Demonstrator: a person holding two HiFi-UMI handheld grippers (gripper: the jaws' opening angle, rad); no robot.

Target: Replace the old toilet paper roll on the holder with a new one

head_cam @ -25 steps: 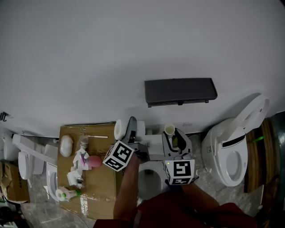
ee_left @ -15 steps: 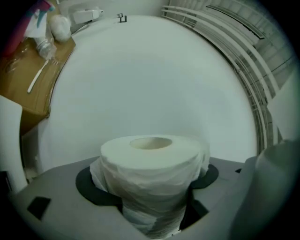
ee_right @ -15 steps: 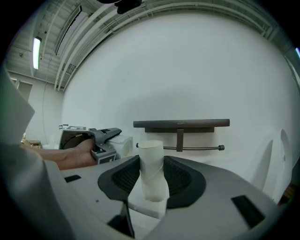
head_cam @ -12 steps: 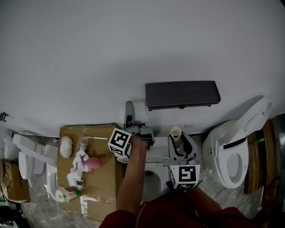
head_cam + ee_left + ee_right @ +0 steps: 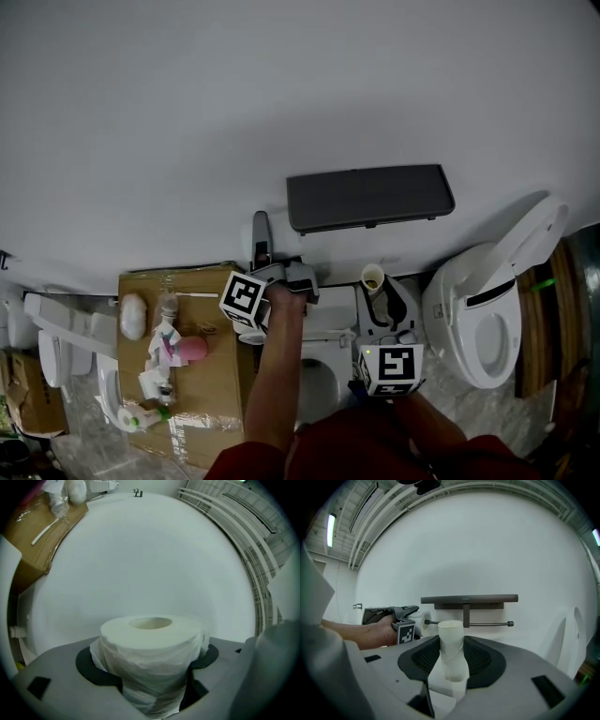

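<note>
— While the white wall (image 5: 281,84) fills most of the head view, what stands against it?
— White toilet (image 5: 473,323), lid raised, at right. Cardboard box (image 5: 211,403) with small clutter on top, at left. Dark holder (image 5: 370,197) fixed to the wall between them, with a thin bar (image 5: 468,623) beneath its shelf.
— Left gripper (image 5: 149,670)?
— Fingers clamped on the new toilet paper roll (image 5: 150,639), a full white one, core opening facing up in the left gripper view. The right gripper view places it at the bar's left end; whether it is threaded on, I cannot tell.
— Right gripper (image 5: 452,665)?
— Fingers closed on the old roll (image 5: 451,641), a bare cardboard tube, upright, held clear of the holder, below and in front of the bar.
</note>
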